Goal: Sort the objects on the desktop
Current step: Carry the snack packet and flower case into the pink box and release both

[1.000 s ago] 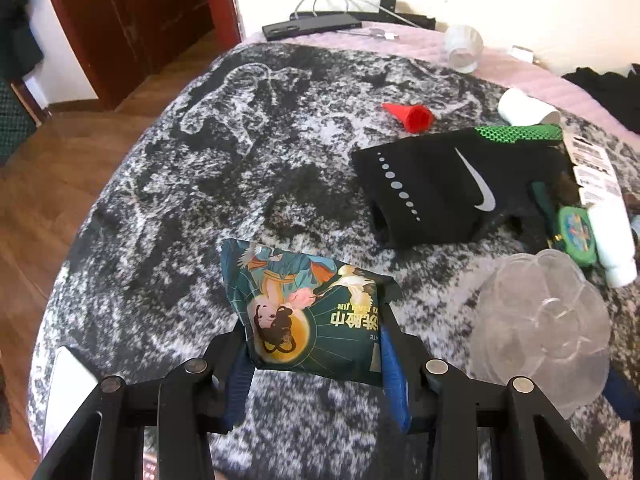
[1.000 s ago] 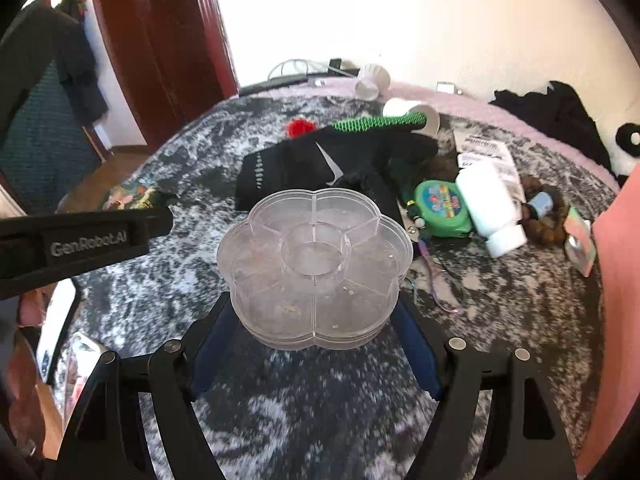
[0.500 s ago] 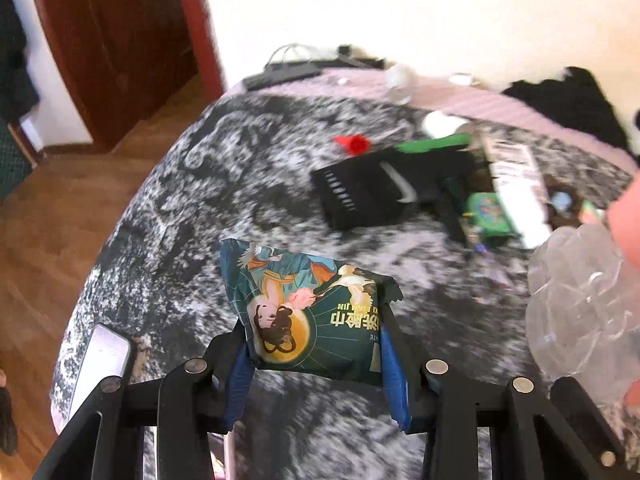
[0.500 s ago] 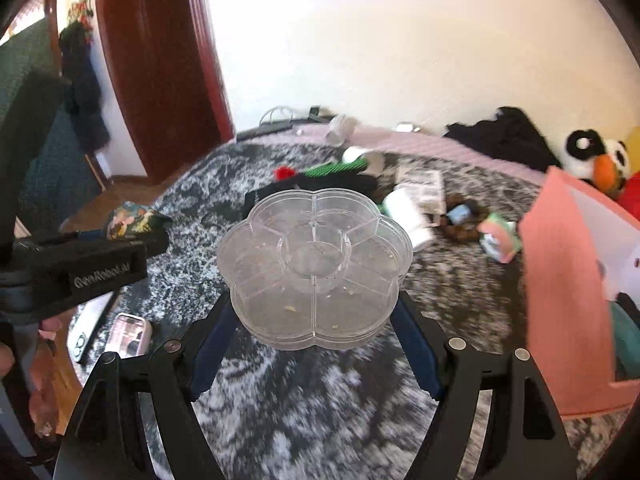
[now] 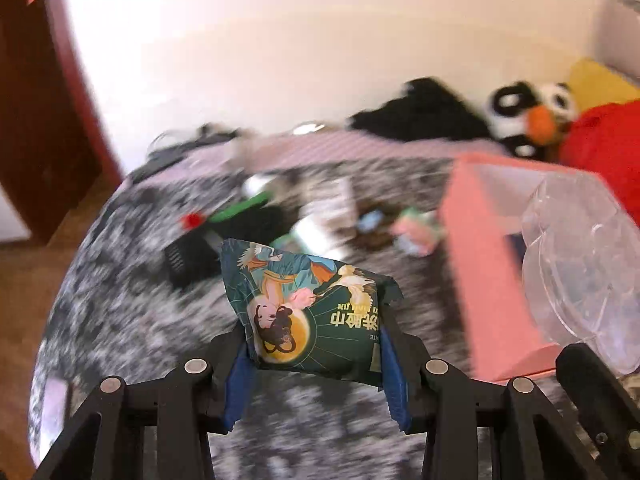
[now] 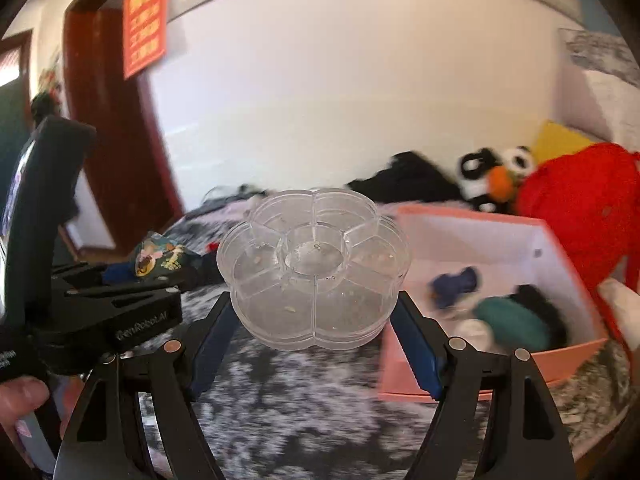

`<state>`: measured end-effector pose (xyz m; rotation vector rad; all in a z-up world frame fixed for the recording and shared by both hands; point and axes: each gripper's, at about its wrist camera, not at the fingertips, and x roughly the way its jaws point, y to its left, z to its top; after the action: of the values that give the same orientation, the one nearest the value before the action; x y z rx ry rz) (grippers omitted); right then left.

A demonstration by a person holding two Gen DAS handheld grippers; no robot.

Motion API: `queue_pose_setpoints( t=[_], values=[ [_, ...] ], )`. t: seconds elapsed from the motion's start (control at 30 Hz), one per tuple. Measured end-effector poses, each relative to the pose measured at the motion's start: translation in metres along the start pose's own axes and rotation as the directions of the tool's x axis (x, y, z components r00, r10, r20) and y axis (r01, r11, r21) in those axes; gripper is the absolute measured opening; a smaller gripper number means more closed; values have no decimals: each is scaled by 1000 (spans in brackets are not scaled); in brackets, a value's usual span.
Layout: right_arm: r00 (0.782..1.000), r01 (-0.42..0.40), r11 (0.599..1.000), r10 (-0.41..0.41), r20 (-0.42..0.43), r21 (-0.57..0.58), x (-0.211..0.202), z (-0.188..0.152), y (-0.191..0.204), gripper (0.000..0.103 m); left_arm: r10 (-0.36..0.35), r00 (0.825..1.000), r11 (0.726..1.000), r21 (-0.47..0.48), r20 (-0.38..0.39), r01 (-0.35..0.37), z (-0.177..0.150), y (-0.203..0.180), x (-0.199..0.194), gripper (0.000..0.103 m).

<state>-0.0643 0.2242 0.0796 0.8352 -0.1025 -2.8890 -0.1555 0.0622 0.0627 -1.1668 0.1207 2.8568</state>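
The green tissue packet sits pinched between the blue pads of the left gripper, held above the mottled grey bedspread, its long axis running across the jaws from left to right in the left wrist view. The clear flower-shaped compartment box is clamped level between the pads of the right gripper, also off the surface. The pink open box lies right of centre in the right wrist view, just beyond and to the right of the flower box, and at centre right in the left wrist view, past the packet's right end. It already holds a few soft dark and teal items, blurred. Judging by that, the right gripper is nearer the box mouth; the left has to pass its near pink wall. The box interior shows bare white floor at its left and back; a red plush crowds its far right rim.
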Motion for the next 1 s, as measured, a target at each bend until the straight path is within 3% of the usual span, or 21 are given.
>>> queue_pose_setpoints(
  t=[0.33,0.53,0.6,0.67,0.7,0.73,0.77,0.83,1.0],
  values=[
    [972,195,972,-209,104,130,-63,28,-141,80,-146,988,981,133,55,138,51,-127,-16,46],
    [957,245,951,-268,109,187,-55,44,-198,80,-213,977,967,151,26,207,73,-170,8,47],
    [958,247,950,-269,99,190,-44,48,-209,80,-263,965,956,136,-3,261,80,-177,24,47],
    [961,249,953,-265,77,173,-22,51,-217,81,-325,945,939,101,-37,328,86,-178,40,57],
    [957,270,949,-283,61,165,-10,53,-221,85,-354,934,931,78,-54,357,89,-178,48,73],
    [945,314,935,-325,43,163,-1,53,-222,97,-378,924,923,54,-66,381,92,-176,55,89],
    [935,340,924,-352,40,173,4,52,-222,101,-376,925,925,34,-57,379,93,-173,58,94],
    [931,344,917,-361,55,200,10,50,-226,103,-373,926,927,20,-56,375,91,-167,59,98],
    [949,298,917,-313,17,266,24,43,-236,103,-365,930,931,-16,-53,365,87,-151,60,98]
  ],
)
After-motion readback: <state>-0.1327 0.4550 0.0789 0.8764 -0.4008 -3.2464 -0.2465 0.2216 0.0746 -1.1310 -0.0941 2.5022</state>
